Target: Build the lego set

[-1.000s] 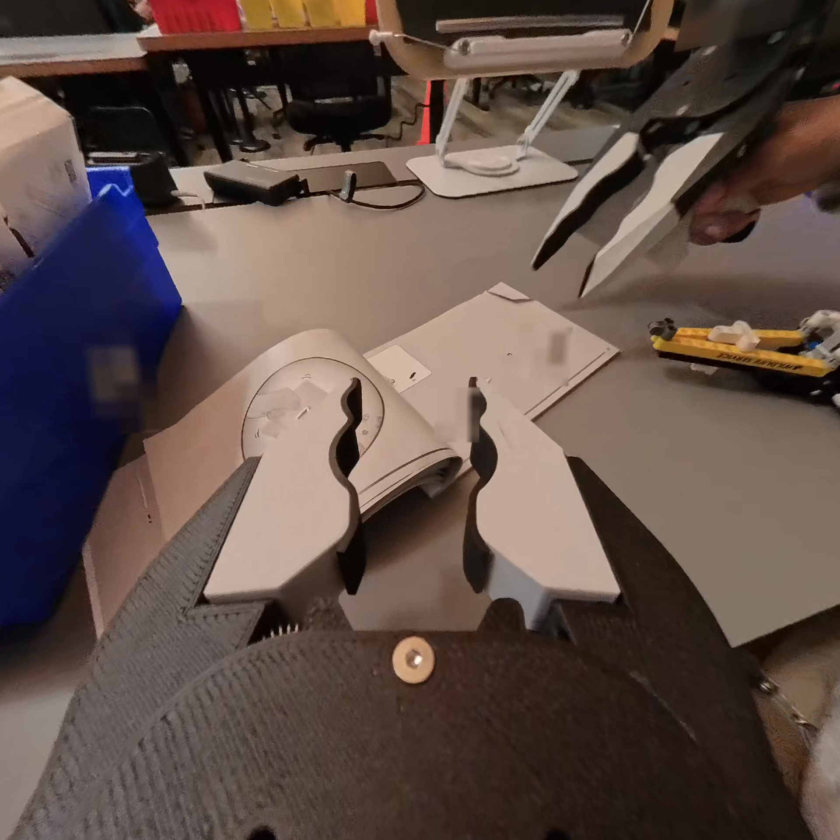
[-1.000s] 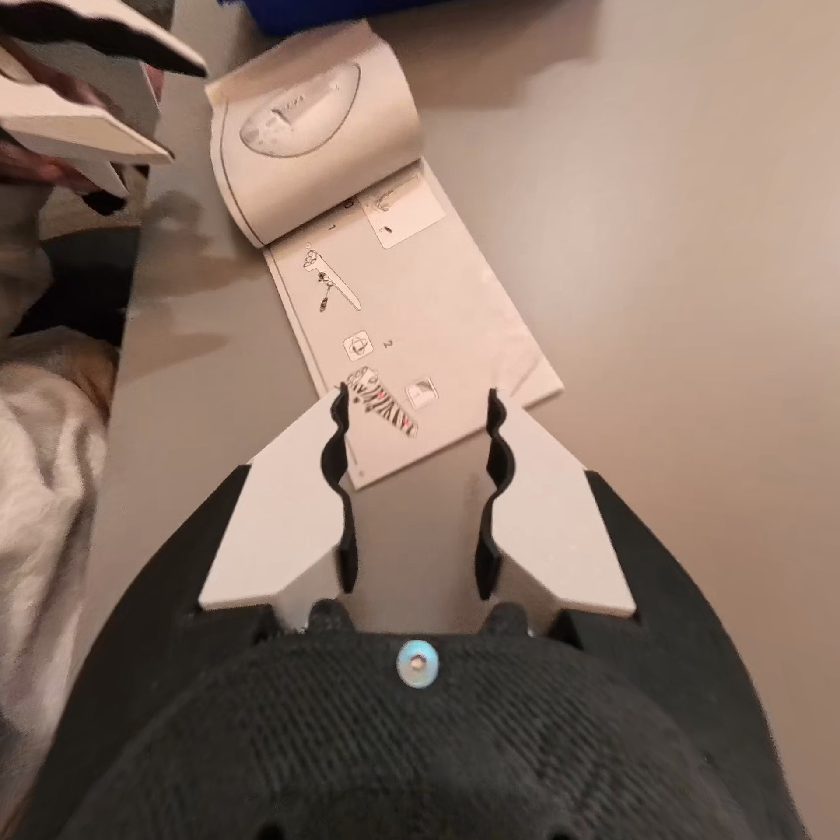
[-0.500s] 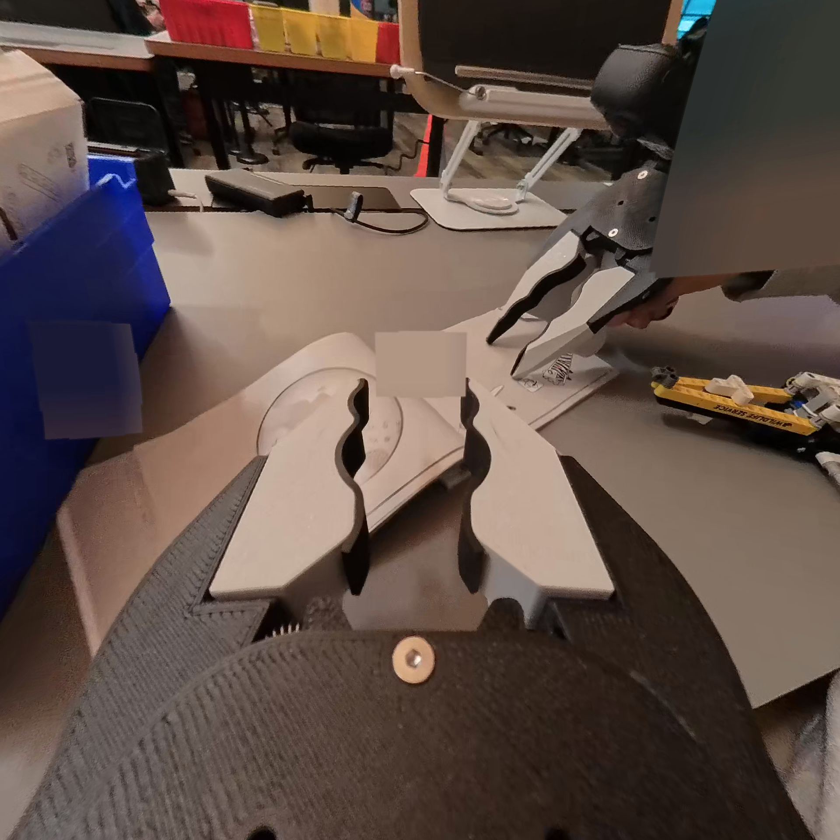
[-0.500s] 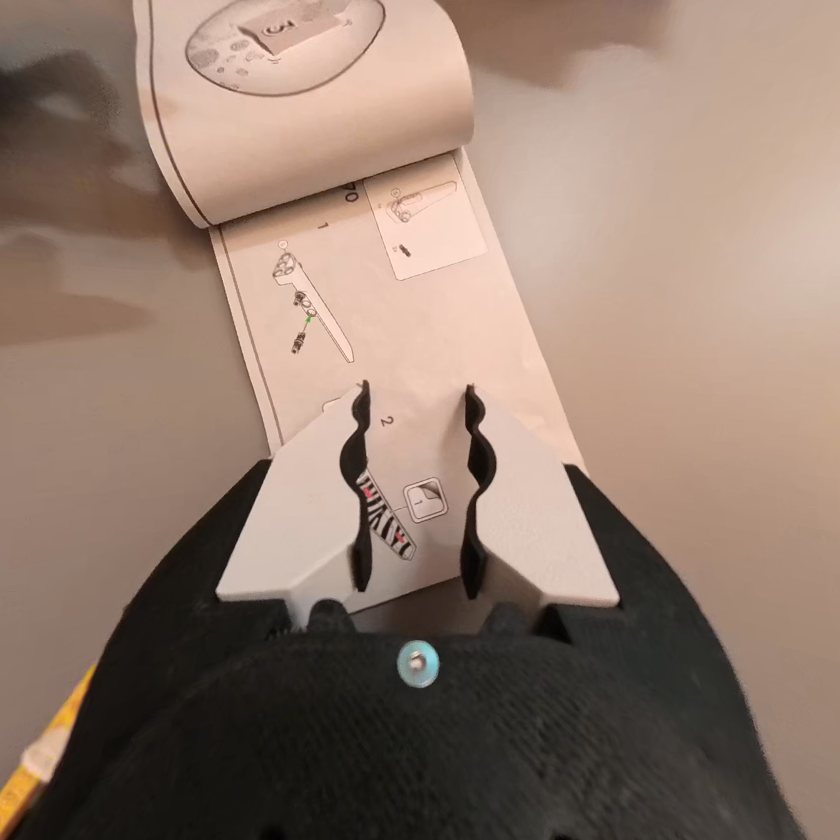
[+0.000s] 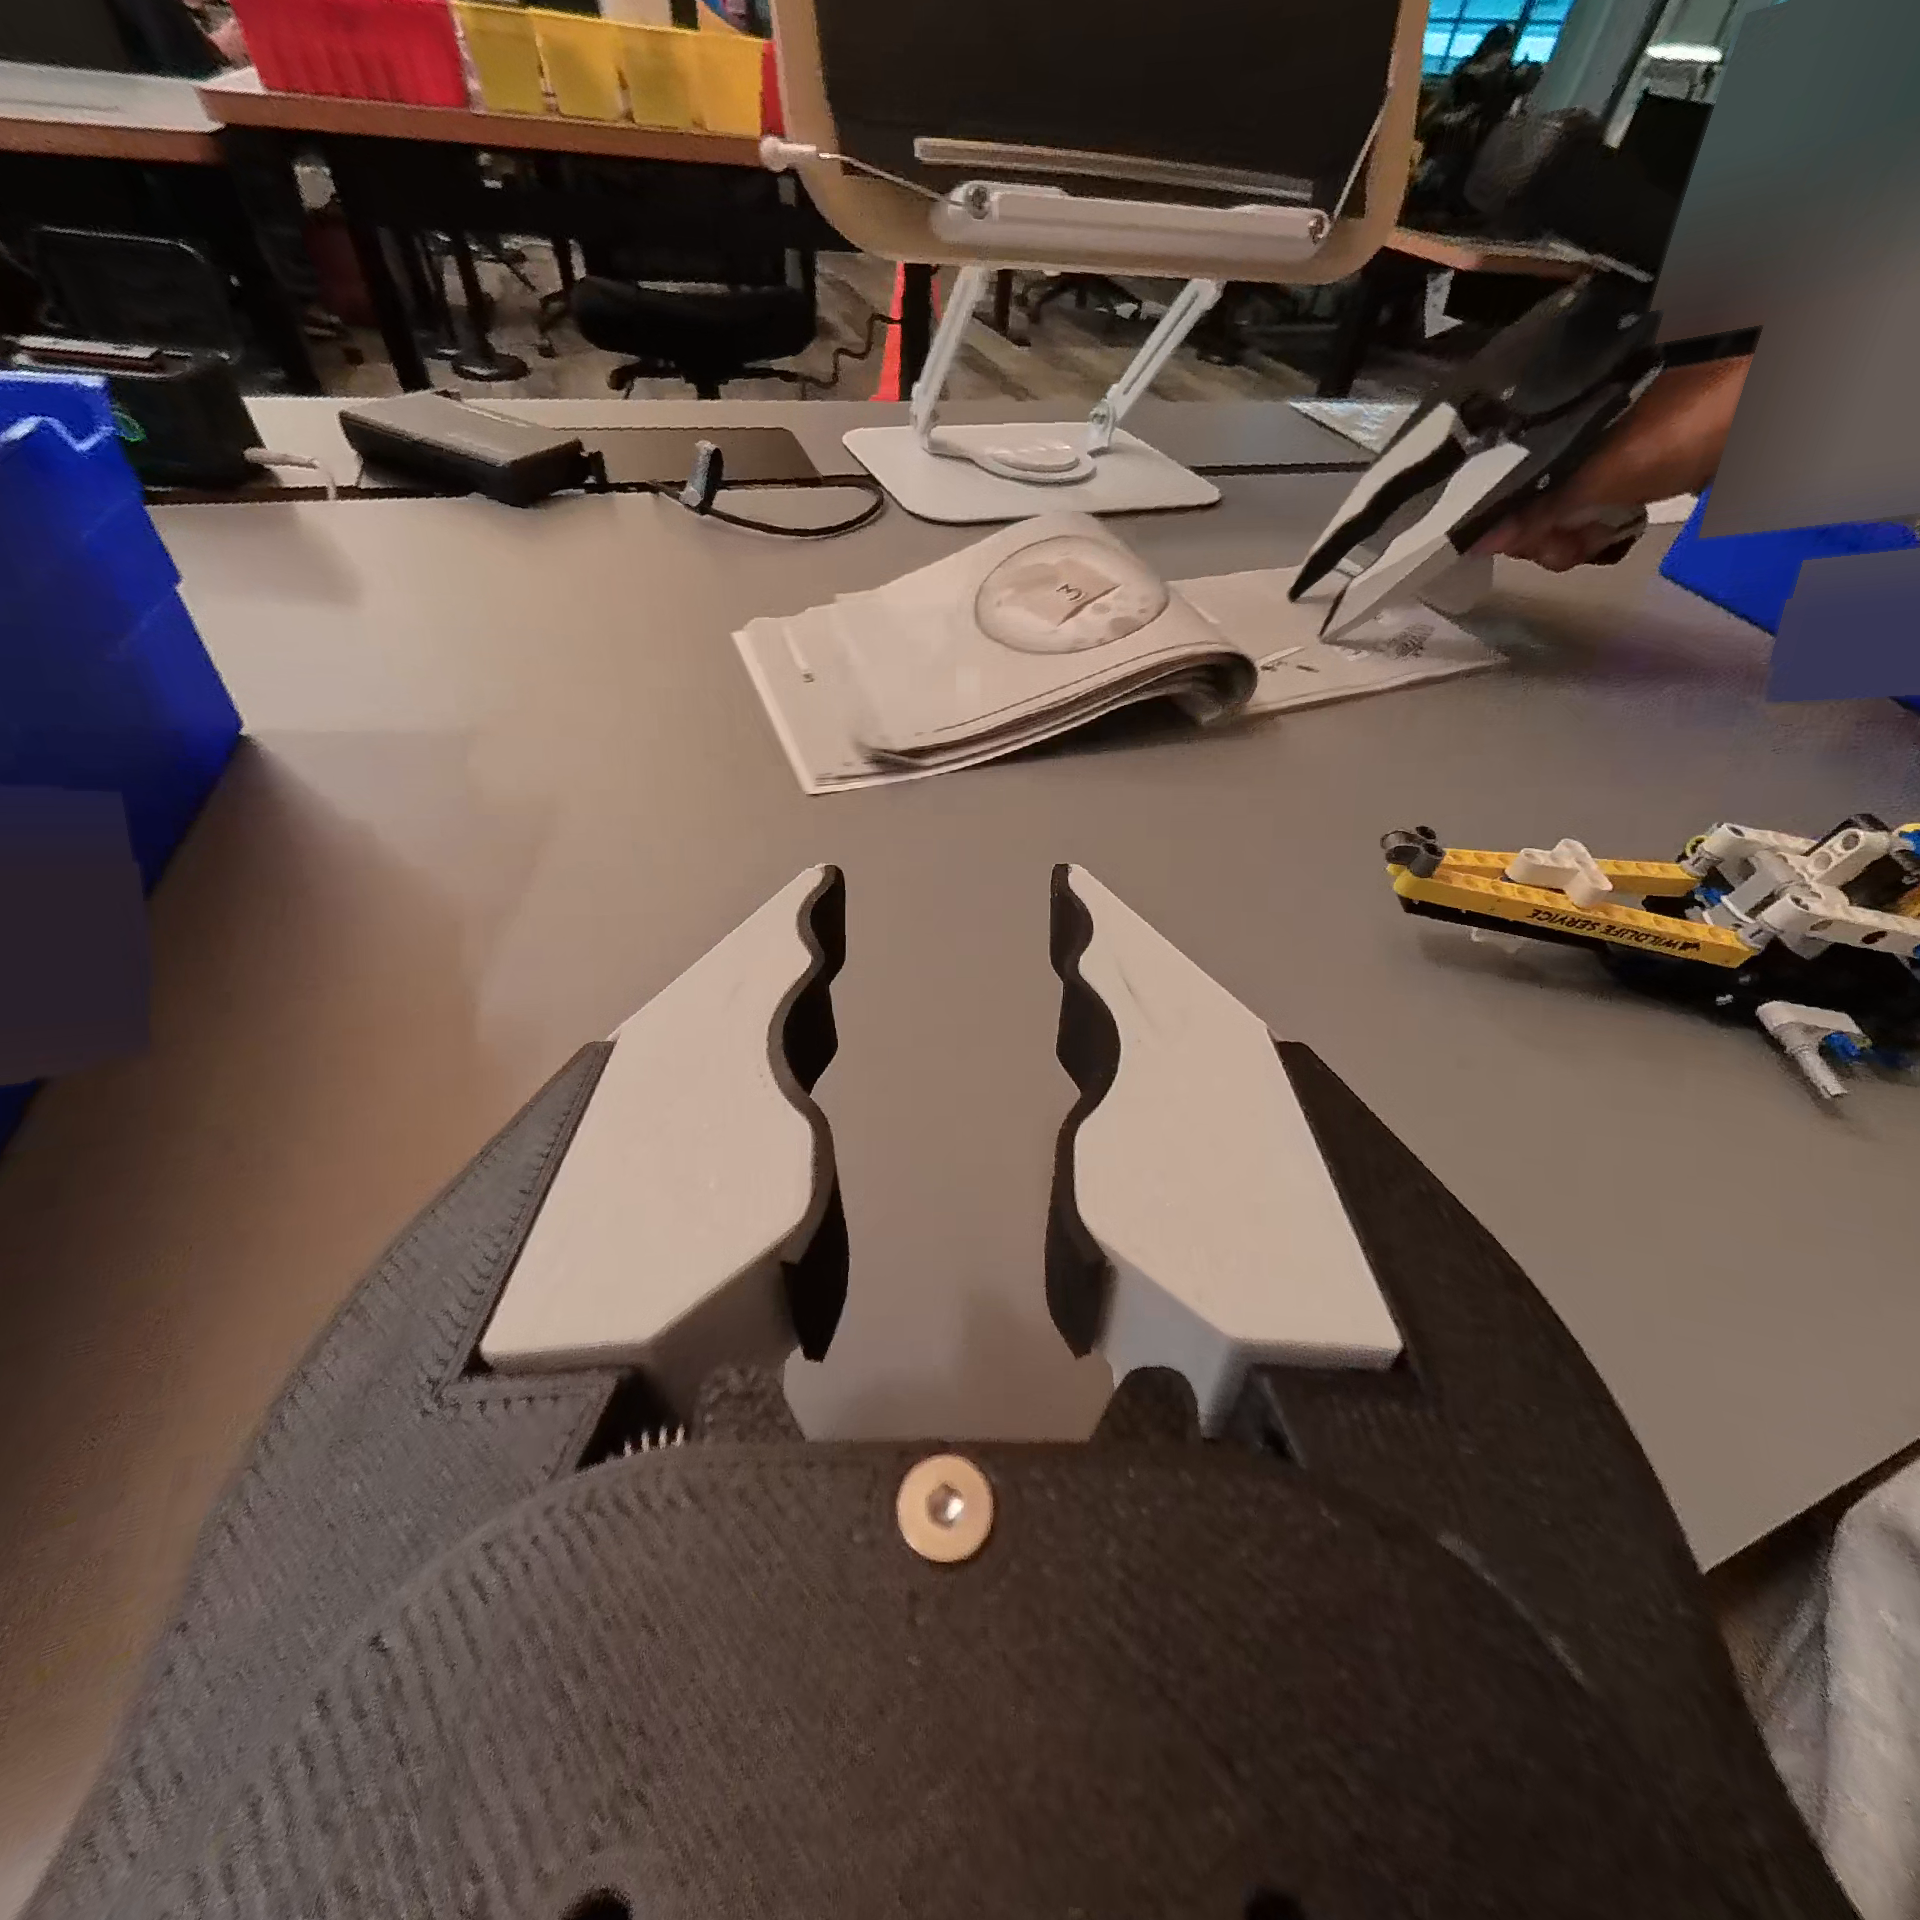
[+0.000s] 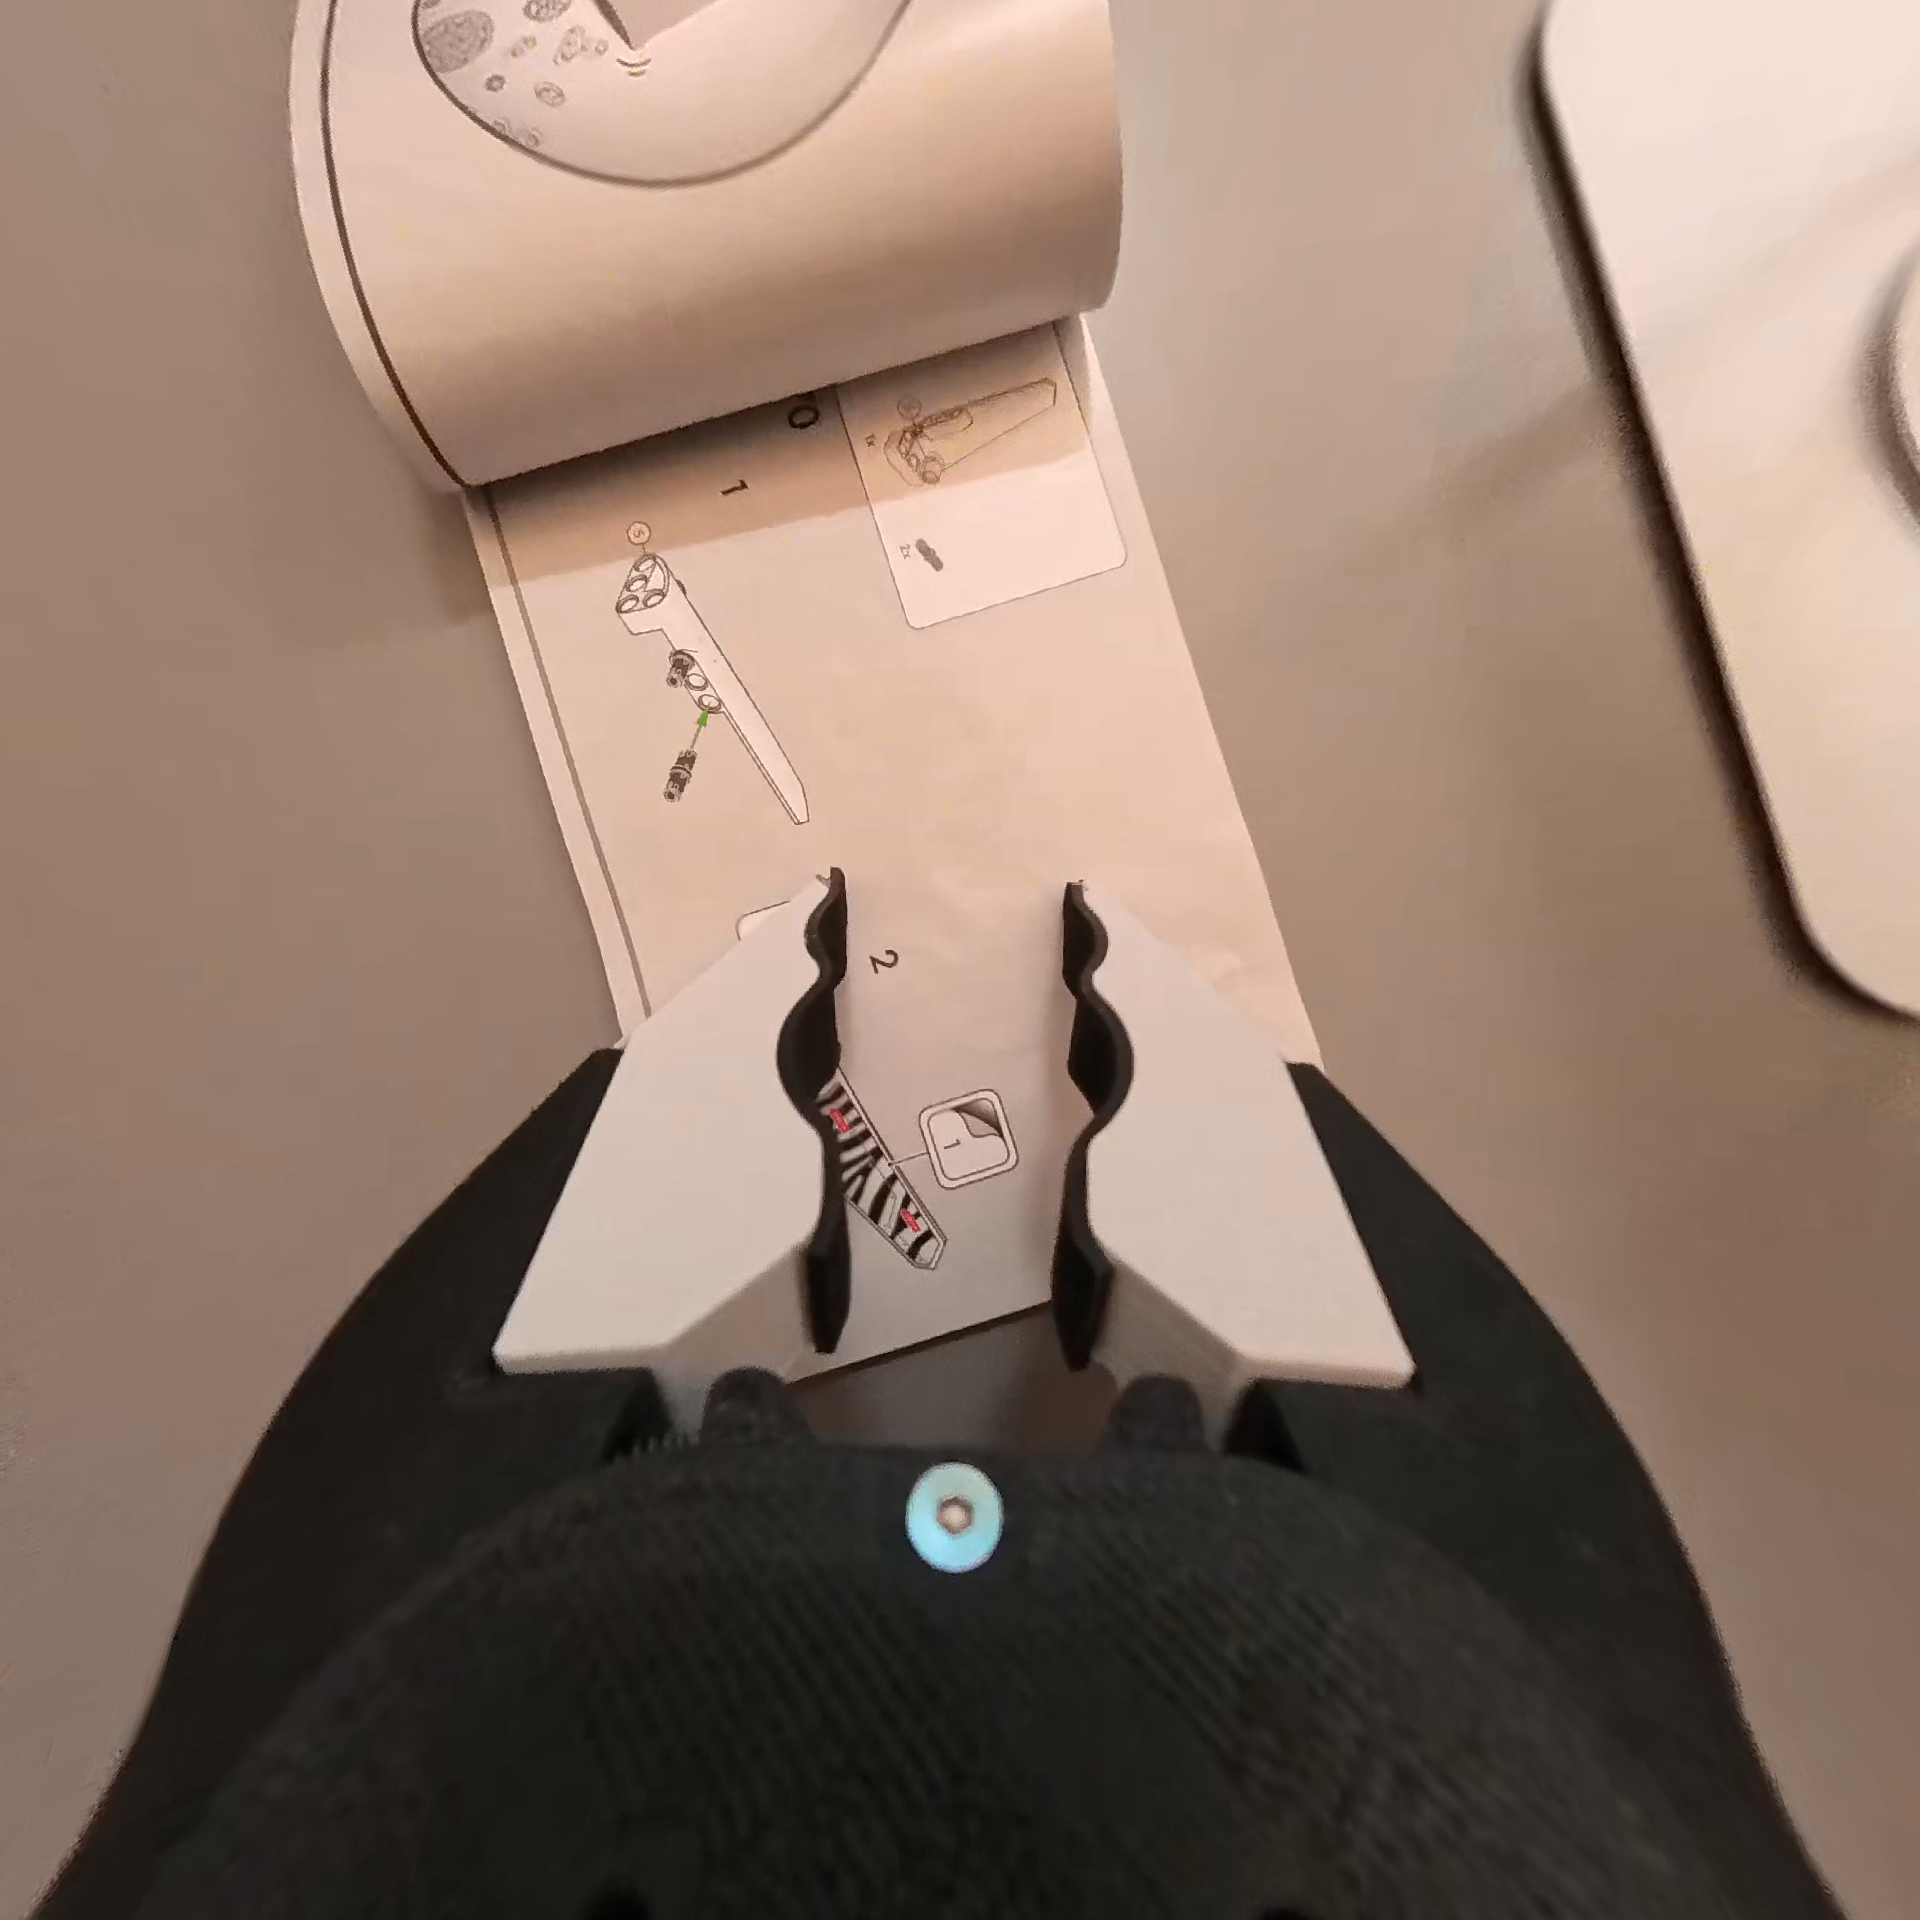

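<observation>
Paper booklet (image 5: 1049, 665) now far from left gripper (image 5: 945, 894), which has pulled back; right gripper (image 6: 951, 883) lowered onto page. Both jaws apart, empty. Reading step; yellow model (image 5: 1662, 935) untouched.

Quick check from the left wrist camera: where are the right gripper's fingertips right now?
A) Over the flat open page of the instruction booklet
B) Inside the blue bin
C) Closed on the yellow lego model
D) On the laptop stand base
A: the right gripper points its open fingertips down at the instruction booklet page, apart from the yellow lego model.
</observation>
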Available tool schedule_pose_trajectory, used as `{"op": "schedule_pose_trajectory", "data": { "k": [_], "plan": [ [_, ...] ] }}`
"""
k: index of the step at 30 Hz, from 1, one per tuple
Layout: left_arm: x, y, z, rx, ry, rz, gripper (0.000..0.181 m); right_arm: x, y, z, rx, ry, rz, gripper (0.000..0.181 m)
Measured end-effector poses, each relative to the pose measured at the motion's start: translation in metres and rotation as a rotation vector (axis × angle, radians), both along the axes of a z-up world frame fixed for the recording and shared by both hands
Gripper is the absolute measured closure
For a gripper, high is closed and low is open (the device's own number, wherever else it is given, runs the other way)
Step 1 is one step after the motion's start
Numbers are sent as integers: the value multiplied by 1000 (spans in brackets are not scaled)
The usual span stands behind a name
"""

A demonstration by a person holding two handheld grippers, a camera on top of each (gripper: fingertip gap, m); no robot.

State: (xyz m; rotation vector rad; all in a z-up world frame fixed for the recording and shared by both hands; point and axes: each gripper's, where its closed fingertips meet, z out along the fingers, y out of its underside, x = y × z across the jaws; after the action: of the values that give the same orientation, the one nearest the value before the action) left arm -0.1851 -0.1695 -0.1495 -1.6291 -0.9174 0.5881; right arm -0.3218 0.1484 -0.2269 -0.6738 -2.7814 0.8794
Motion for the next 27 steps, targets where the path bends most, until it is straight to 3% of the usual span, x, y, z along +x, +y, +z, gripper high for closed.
{"op": "schedule_pose_trajectory", "data": {
  "k": [4,6,10,15,21,27],
  "plan": [
    [4,15,-1,-23,-5,-43,142,-4,40,0,5,-10,-31,141],
    [4,21,0,-38,1,-56,142,-11,45,4,15,-25,-101,153],
    [0,34,2,-36,3,-75,143,-15,-8,39,-236,3,-120,157],
    [-5,54,5,-41,5,-113,143,-11,-66,35,-266,-28,-77,159],
    [-10,60,2,-51,0,-122,144,-24,-84,14,-214,-68,-115,181],
    [-16,64,-3,40,-61,-138,145,-27,-95,2,-156,-20,-94,181]
  ]
}}
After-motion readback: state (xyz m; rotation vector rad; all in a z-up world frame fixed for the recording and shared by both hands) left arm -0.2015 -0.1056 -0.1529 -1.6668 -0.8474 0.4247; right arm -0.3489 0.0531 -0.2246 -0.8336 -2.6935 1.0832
